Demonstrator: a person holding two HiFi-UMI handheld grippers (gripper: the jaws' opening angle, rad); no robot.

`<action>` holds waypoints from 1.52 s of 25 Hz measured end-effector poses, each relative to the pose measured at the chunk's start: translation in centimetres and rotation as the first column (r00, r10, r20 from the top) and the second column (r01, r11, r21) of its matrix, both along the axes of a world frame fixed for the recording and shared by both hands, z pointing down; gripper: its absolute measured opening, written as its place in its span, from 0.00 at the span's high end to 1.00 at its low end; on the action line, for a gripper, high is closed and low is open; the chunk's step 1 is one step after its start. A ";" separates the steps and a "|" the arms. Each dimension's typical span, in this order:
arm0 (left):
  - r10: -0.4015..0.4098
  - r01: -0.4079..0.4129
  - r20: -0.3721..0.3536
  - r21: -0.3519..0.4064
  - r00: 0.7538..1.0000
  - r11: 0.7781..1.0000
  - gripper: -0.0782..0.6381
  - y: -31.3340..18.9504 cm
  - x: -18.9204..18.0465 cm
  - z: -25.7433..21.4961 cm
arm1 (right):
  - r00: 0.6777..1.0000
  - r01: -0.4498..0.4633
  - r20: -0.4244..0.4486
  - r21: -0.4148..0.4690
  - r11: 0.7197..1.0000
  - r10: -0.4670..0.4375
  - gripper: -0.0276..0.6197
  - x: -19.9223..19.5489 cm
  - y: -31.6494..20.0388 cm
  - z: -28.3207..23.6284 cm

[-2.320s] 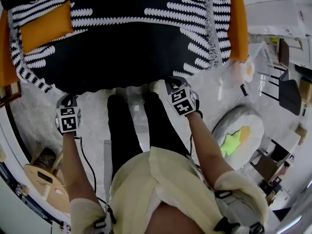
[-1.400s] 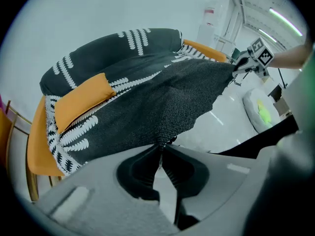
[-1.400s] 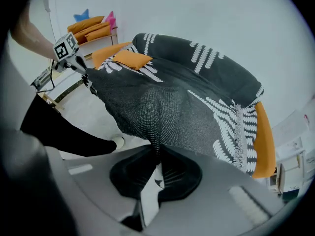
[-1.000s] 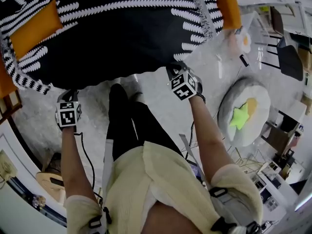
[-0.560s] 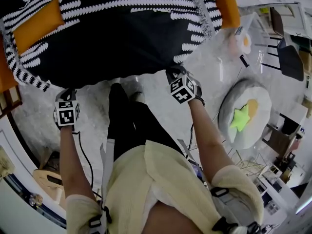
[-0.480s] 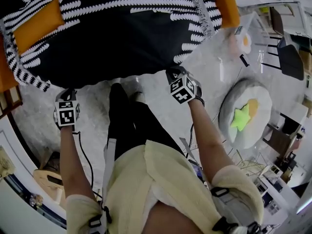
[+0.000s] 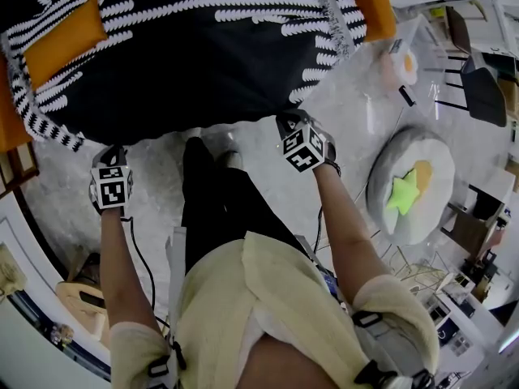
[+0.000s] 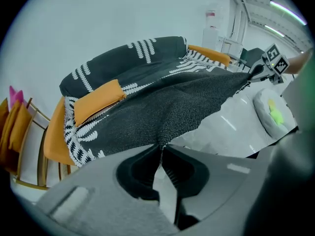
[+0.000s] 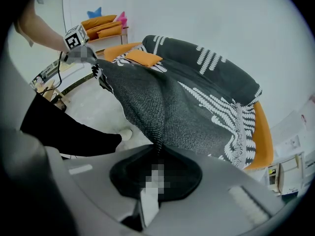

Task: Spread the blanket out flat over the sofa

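A black blanket (image 7: 186, 63) with white leaf stripes lies over the orange sofa (image 7: 379, 6), its near edge lifted off the seat. My left gripper (image 7: 112, 154) is shut on the blanket's (image 8: 162, 112) near left edge, and the cloth runs into the closed jaws. At the near right edge my right gripper (image 7: 292, 121) pinches the blanket (image 9: 157, 107) the same way. The cloth is stretched taut between the two grippers. An orange cushion (image 7: 58, 43) pokes through at the sofa's left end.
The person's black-trousered legs (image 7: 211, 209) stand on the pale floor just in front of the sofa. A round grey pouf (image 7: 409, 193) with a green star sits at the right. Chairs and small tables (image 7: 478, 79) crowd the far right. A wooden rack (image 8: 19, 141) stands left of the sofa.
Both grippers have kept their hold on the blanket's near edge and drawn it slightly back from the sofa. The view has shifted a little; the blanket stays stretched.
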State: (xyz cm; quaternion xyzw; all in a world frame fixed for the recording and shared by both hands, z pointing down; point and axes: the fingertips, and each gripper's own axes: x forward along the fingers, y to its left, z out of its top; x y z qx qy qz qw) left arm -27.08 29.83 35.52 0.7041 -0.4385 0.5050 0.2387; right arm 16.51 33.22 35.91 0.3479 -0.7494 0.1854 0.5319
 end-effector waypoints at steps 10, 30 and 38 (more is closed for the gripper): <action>0.007 -0.008 0.012 0.022 1.000 1.000 0.86 0.4 0.0 -0.1 | 1.000 -0.004 -0.004 0.008 1.000 0.004 0.94 0.0 1.4 -0.2; 0.018 -0.019 0.015 0.037 1.000 0.999 0.86 1.6 -0.4 -0.5 | 0.999 -0.037 -0.009 0.027 0.999 0.037 0.93 -0.1 2.7 -0.5; 0.011 -0.012 0.016 0.034 1.000 0.999 0.86 1.9 -0.1 -0.4 | 0.999 -0.048 0.004 0.015 0.999 0.048 0.91 0.4 3.5 -0.5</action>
